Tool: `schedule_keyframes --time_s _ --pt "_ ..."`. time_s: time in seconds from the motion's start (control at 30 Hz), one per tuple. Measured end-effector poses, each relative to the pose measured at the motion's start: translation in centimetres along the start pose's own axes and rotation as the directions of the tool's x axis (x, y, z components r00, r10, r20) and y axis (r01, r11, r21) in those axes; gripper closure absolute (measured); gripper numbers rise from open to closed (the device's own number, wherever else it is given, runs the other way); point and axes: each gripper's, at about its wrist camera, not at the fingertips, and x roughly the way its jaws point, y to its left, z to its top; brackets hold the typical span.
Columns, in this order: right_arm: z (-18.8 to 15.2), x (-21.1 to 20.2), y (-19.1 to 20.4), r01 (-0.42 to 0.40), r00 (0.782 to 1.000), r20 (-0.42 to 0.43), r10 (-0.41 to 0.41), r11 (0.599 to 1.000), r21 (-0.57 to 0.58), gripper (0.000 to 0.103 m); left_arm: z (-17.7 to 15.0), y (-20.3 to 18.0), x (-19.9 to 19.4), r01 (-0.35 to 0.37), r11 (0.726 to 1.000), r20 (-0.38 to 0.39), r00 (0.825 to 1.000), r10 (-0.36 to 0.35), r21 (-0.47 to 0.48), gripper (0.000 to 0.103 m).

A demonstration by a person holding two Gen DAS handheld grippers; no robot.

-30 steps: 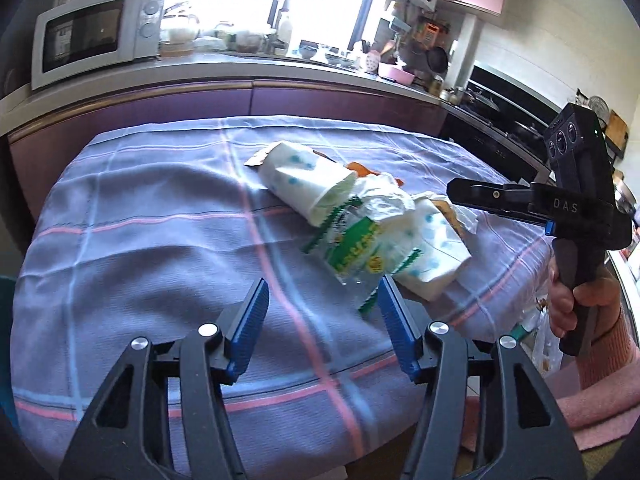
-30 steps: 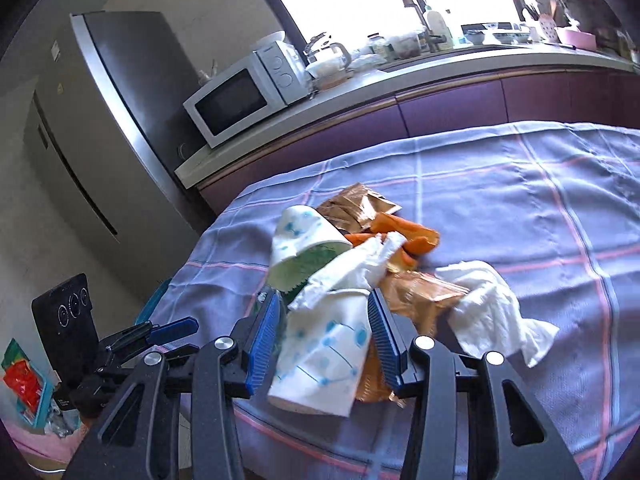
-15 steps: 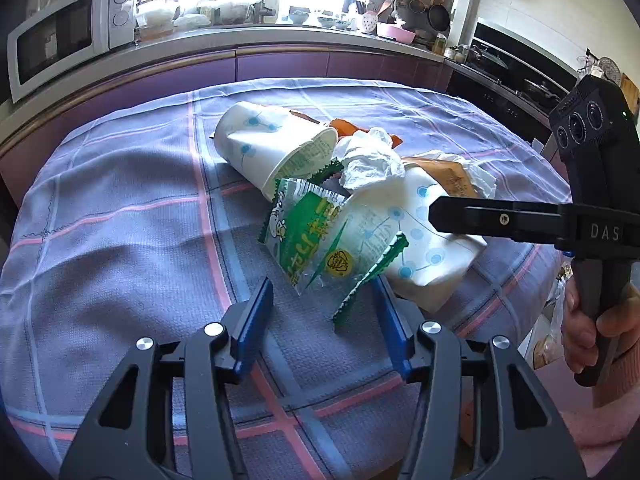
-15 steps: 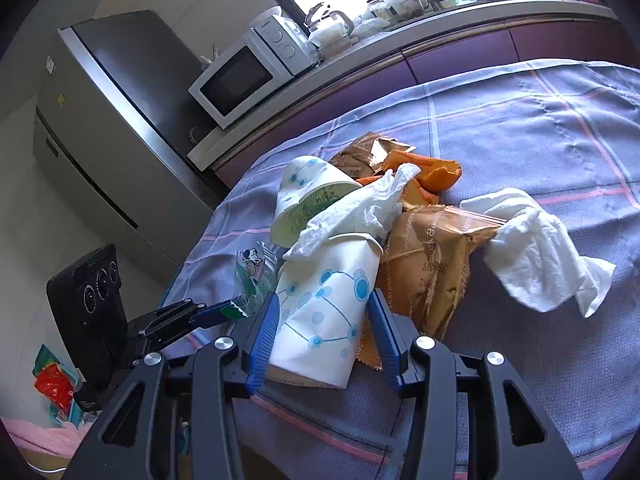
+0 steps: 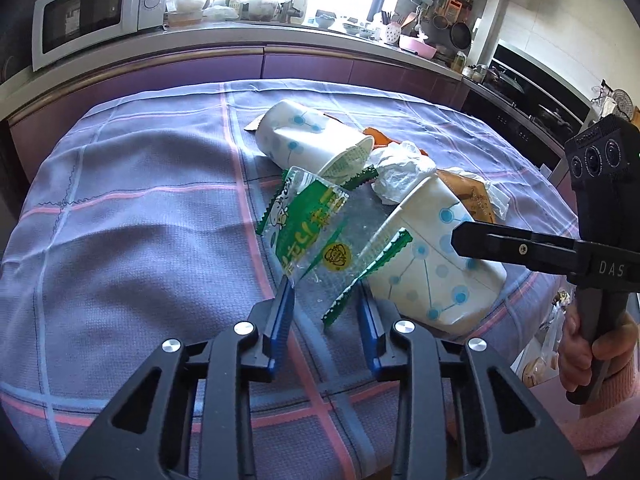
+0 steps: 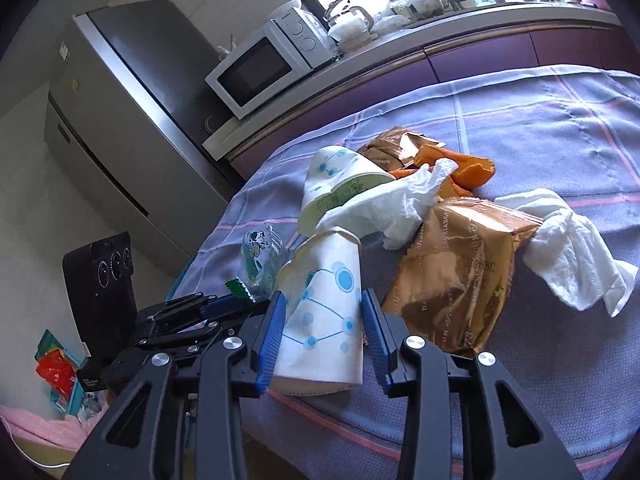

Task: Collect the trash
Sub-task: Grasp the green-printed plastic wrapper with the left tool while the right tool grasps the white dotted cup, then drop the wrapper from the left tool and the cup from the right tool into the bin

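A pile of trash lies on the purple checked tablecloth [image 5: 140,220]. The lower end of a green and clear snack wrapper [image 5: 312,236] hangs between the fingers of my left gripper [image 5: 324,292]. Its jaws are closing and the pads do not press the film. My right gripper [image 6: 323,298] is closing on a squashed white paper cup [image 6: 324,320] with blue dots, and both pads touch its sides. The cup [image 5: 432,264] rests on the cloth under a right finger [image 5: 516,246]. A second cup [image 5: 308,140] lies behind, with crumpled tissue [image 5: 404,168] beside it.
A gold-brown bag [image 6: 460,272], an orange wrapper [image 6: 472,168] and another tissue [image 6: 572,256] lie to the right of the cup. Beyond the table run a counter with a microwave [image 5: 96,12], a fridge [image 6: 132,100] and a stove [image 5: 532,92]. A hand [image 5: 580,348] grips the right handle.
Both grippers have come down and in toward the pile. The left jaws have narrowed around the wrapper's end. The right jaws have closed in on the squashed cup.
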Motion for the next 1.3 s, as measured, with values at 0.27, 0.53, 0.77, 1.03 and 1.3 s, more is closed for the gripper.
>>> schedule_keyframes --time_s 0.27,0.53,0.77,1.03,1.3 --pt "-0.2 1.4 2.7 -0.020 1.000 -0.022 0.019 0.997 -0.080 0.068 -0.7 2.1 -2.7 -0.026 0.999 0.042 0.999 0.027 -0.041 0.072" --pt "0.7 3.0 4.3 -0.073 0.997 -0.036 0.070 0.993 -0.094 0.068 -1.9 4.9 -5.5 -0.083 0.993 0.072 0.993 0.089 -0.084 0.072" --pt "1.7 4.9 6.8 -0.130 0.991 -0.059 0.123 0.982 -0.135 0.068 -3.1 7.9 -8.5 -0.134 0.980 0.107 0.983 0.150 -0.145 0.072" --pt "3.2 8.3 10.9 -0.224 0.972 -0.117 0.204 0.956 -0.192 0.069 -4.6 12.2 -12.5 -0.223 0.945 0.132 0.957 0.259 -0.239 0.072" --pt "3.8 12.8 14.4 -0.278 0.953 -0.192 0.236 0.931 -0.238 0.069 -7.0 17.1 -15.7 -0.290 0.889 0.121 0.929 0.351 -0.354 0.072"
